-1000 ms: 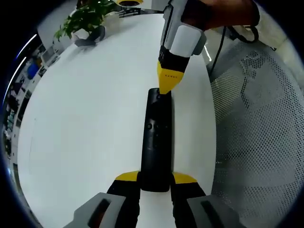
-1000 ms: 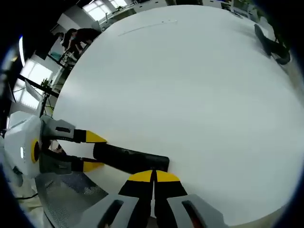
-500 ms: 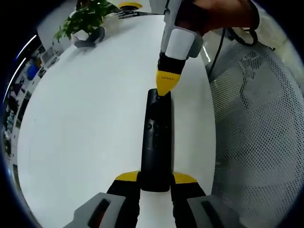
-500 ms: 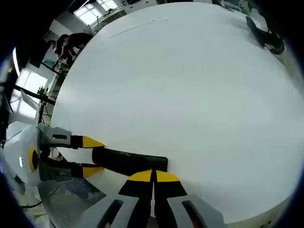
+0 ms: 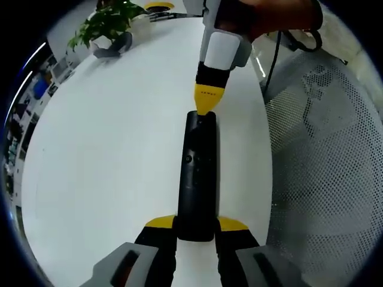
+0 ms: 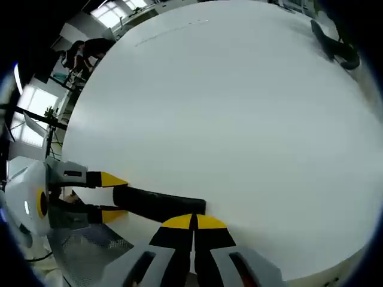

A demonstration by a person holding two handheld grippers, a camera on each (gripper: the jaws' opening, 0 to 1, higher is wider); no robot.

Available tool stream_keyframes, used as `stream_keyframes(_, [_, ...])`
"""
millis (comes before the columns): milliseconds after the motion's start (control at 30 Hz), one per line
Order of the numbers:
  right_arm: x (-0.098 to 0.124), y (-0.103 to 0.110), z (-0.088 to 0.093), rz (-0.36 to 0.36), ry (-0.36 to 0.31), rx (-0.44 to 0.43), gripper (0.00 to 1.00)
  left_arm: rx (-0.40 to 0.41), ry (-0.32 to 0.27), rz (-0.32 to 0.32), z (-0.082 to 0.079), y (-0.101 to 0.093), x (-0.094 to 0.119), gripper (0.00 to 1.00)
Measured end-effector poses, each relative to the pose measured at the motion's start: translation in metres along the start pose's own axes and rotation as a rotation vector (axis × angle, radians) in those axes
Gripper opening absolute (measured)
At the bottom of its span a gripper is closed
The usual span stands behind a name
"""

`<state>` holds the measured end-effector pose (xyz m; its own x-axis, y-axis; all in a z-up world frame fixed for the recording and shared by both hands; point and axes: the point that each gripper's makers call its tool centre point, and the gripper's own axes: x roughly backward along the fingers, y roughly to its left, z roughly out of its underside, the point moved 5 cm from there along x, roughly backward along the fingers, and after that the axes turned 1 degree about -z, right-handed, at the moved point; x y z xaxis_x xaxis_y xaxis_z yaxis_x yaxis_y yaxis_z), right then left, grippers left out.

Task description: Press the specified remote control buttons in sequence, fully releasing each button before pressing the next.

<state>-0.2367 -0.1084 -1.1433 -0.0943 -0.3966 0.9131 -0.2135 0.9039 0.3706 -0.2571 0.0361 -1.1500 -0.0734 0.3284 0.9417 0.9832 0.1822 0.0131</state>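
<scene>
Holding: the left gripper clamped its yellow-tipped jaws on the near end of the long, slim black plastic remote control, apparently to steady it, button face up, for the other hand.
Pressing tool: the right gripper had its jaws together in one blunt yellow wedge, suited to poking single buttons; its tip hung at the remote's far end, and contact could not be told.
Remote's place: lengthwise on the smooth, round white counter, near the edge beside a perforated grey mesh surface.
Remote's surface: matte, rounded ends, small buttons near mid-length.
Background: a leafy green potted plant stood well apart.
</scene>
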Motion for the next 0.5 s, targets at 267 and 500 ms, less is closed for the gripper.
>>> stream_keyframes(267, [-0.0008, 0.0028, -0.0004, 0.014, 0.016, 0.017, 0.0, 0.001, 0.004, 0.001, -0.0003, 0.0001, -0.0002, 0.24])
stream_keyframes(500, [-0.0017, 0.0055, -0.0015, 0.061, 0.031, 0.046, 0.0, -0.006, 0.004, 0.004, -0.0005, 0.0002, -0.0001, 0.24])
